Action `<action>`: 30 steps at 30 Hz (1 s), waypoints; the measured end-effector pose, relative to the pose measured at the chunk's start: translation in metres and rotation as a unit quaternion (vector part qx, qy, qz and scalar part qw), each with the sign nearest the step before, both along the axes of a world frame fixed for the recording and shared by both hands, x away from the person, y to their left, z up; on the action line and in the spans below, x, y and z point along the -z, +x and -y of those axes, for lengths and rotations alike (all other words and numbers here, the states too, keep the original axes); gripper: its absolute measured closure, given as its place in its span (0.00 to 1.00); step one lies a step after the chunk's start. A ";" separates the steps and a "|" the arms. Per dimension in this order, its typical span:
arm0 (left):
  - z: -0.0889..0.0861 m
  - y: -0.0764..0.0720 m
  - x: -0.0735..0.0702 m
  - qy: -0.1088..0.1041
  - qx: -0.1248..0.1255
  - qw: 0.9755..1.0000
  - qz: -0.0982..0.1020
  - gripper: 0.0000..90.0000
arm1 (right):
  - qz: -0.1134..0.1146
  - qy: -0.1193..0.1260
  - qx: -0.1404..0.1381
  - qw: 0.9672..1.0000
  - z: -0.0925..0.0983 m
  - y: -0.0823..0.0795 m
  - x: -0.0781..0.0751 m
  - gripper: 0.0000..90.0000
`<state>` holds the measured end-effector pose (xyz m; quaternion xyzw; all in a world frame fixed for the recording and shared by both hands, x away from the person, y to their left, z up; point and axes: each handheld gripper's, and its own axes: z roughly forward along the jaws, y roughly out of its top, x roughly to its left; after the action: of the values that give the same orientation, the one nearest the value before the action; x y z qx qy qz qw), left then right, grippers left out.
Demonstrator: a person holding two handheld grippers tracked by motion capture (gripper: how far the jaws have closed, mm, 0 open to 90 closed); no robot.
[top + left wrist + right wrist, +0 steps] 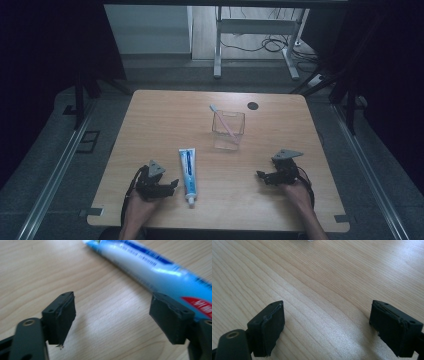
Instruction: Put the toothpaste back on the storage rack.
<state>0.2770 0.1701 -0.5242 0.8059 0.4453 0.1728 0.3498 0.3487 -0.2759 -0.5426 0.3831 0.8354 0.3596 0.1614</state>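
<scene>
A blue and white toothpaste tube lies on the wooden table, its cap toward the near edge. My left gripper rests just left of the tube, jaws open and pointing at it. In the left gripper view the tube runs past the right jaw, and only bare wood lies between the left gripper's jaws. A clear square cup farther back holds a pink toothbrush. My right gripper sits open at the near right, its jaws over bare wood.
A black round grommet is set in the table top near its far edge. Beyond the table stands a metal desk frame with cables on the floor. Metal rails run along both sides of the table.
</scene>
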 end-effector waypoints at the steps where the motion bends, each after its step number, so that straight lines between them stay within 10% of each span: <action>1: 0.000 0.000 -0.001 -0.006 0.003 1.000 -0.001 0.25 | 0.000 -0.002 -0.002 1.000 0.001 0.000 0.000 0.14; 20: 0.040 0.014 -0.033 -0.048 0.069 0.996 -0.018 0.48 | -0.012 -0.011 0.019 1.000 0.001 0.001 0.001 0.01; 30: 0.075 0.017 -0.028 -0.021 0.135 0.989 -0.049 0.70 | -0.013 -0.013 0.024 1.000 0.000 0.001 0.002 0.00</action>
<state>0.2935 0.0946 -0.4965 0.8584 0.3530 0.0745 0.3647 0.3498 -0.2762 -0.5441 0.4053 0.8327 0.3394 0.1645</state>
